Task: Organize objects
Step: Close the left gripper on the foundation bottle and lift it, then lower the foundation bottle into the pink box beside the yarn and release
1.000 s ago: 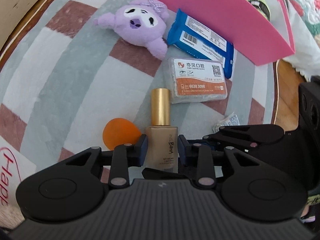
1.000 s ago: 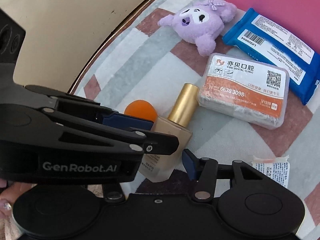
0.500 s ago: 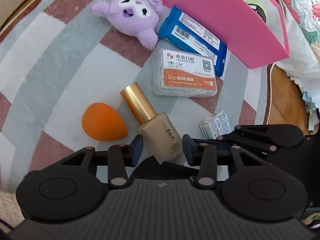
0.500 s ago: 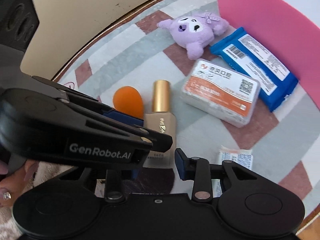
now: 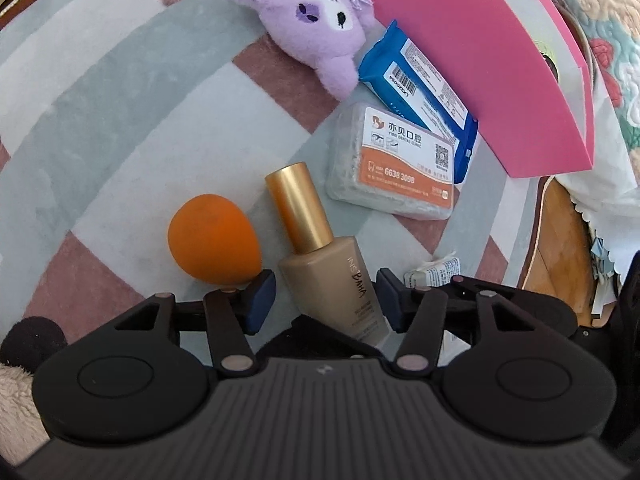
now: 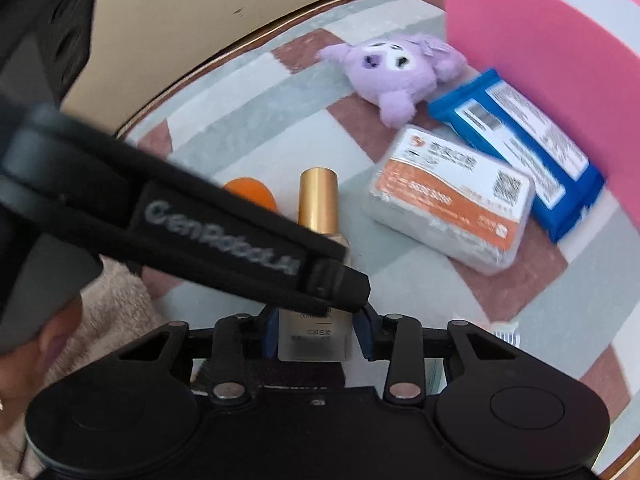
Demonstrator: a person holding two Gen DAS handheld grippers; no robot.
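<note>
Right now the beige glass foundation bottle with a tall gold cap (image 5: 320, 256) lies on the striped grey-and-maroon rug (image 5: 120, 92), just beside an orange teardrop makeup sponge (image 5: 214, 240). It looks rigid, smooth and breakable (likely slippery too), so its flat-sided body seems the safest hold. Left gripper (image 5: 326, 296), pitched steeply down, has just been opening, its pads clear of the bottle. Right gripper (image 6: 318, 330), equally steep, clamps the bottle's base
</note>
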